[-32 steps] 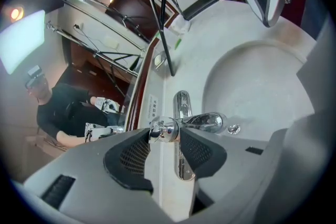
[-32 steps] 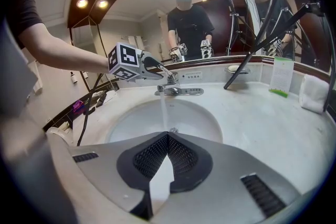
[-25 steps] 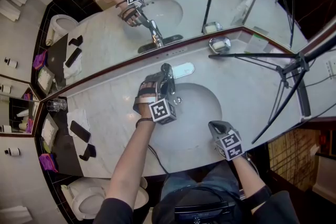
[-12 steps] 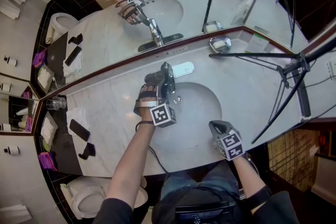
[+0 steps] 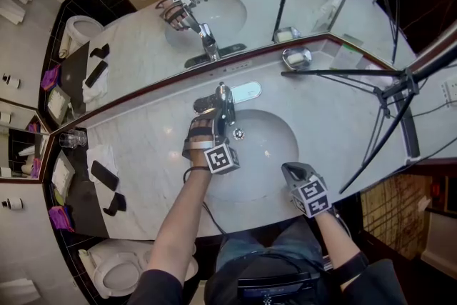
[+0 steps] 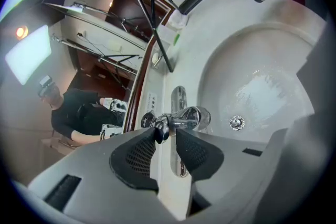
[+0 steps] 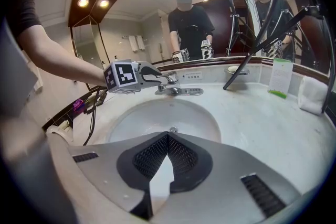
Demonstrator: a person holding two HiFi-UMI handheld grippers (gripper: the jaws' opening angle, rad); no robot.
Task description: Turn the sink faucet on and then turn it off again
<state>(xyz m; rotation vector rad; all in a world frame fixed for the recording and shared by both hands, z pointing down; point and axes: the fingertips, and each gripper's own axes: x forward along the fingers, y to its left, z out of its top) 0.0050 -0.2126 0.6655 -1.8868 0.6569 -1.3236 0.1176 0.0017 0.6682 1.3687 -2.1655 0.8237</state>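
The chrome faucet [image 5: 225,103] stands at the back rim of the white sink basin [image 5: 268,153]. My left gripper [image 5: 217,113] reaches over the rim to it. In the left gripper view the knob end of the faucet lever [image 6: 160,131] sits between the pads of the left gripper [image 6: 167,132]. The jaws are closing, and a thin gap still shows beside the right pad. No stream of water shows at the faucet [image 6: 188,118]. My right gripper [image 5: 291,172] hangs at the basin's near rim, and in its own view the right gripper [image 7: 168,145] is shut on nothing.
A mirror runs along the back of the marble counter [image 5: 335,118]. Black tripod legs [image 5: 371,75] cross the counter's right side. A soap dish [image 5: 296,57] sits at the back, and a glass [image 5: 71,141] and phones [image 5: 103,175] at the far left. A drain [image 6: 237,123] lies in the basin.
My left gripper has edged down onto the faucet lever and its jaws have narrowed around the knob. The right gripper has stayed where it was.
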